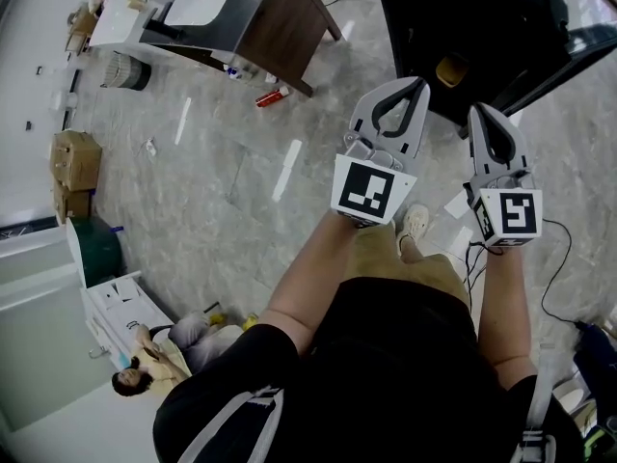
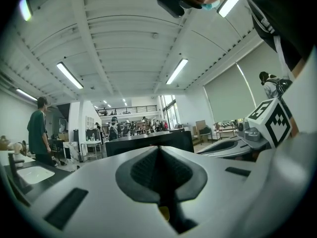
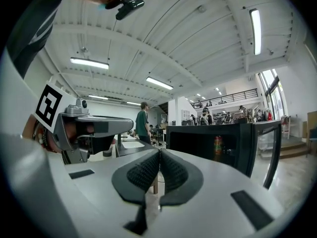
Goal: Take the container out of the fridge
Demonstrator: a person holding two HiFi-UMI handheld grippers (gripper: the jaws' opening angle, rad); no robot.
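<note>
The black fridge [image 1: 482, 22] stands ahead of me at the upper right, its door [image 1: 590, 44] swung open. In the right gripper view its dark inside [image 3: 198, 145] shows a red and orange container [image 3: 218, 148] upright on a shelf, beside the open door [image 3: 269, 148]. My left gripper [image 1: 417, 84] and right gripper [image 1: 480, 110] are held side by side in front of the fridge, short of it. Both are shut with nothing between the pads, as the left gripper [image 2: 158, 150] and right gripper [image 3: 159, 152] show in their own views.
A dark table with a white top [image 1: 198, 3] stands at the upper left, with a red object [image 1: 273, 95] on the floor near its leg. Cardboard boxes [image 1: 75, 157] lie at the left. A person [image 1: 164, 350] sits on the floor; another person [image 3: 142, 123] stands farther off. Cables [image 1: 554, 258] trail at the right.
</note>
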